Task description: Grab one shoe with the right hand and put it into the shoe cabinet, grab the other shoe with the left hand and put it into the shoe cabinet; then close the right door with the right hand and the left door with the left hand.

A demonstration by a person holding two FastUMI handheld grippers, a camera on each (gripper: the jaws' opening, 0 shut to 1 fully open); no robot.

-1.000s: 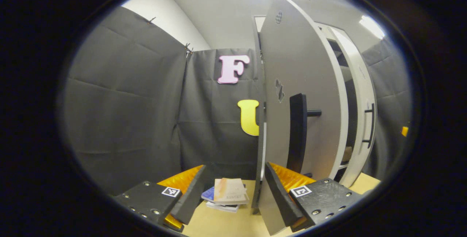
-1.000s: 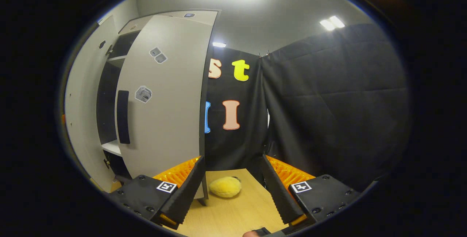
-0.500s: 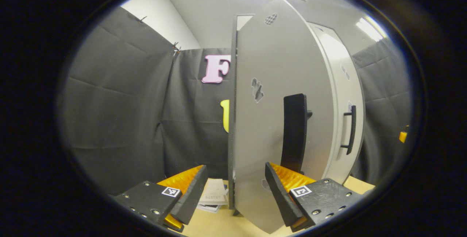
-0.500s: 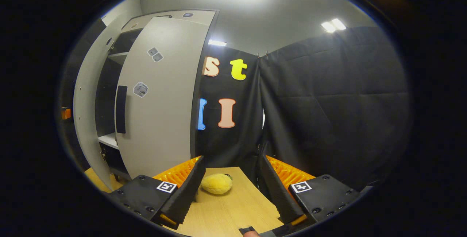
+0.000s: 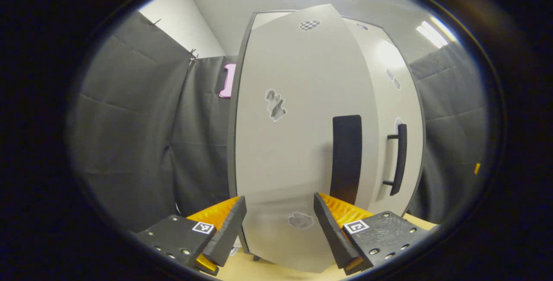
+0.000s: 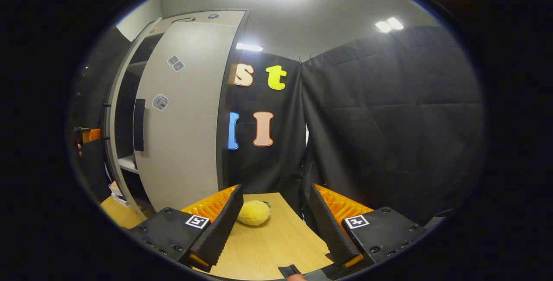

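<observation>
1. Left gripper, in the left gripper view: fingers spread wide with nothing between them, held close in front of the left door.
2. The left door faces the camera almost flat. Its dark outer edge runs down the left side, and its broad black handle stands upright near its right edge.
3. Right door, in the same view: lies just beyond the left door's right edge and carries a slim black bar handle. The seam between the two doors looks narrow, though the lens curvature makes the exact gap hard to judge.
4. Right gripper, in the right gripper view: fingers wide apart and gripping nothing, held over the wooden table.
5. In the right gripper view a dark gap remains between the right door and the left door; a white shelf of the shoe cabinet shows through it. No shoe can be made out in that gap.
6. A yellow plush toy lies on the table near its far edge, just beyond the right gripper's left finger; open tabletop lies between the fingers.
7. The other gripper appears small at the far left of the right gripper view, beside the left door.
</observation>
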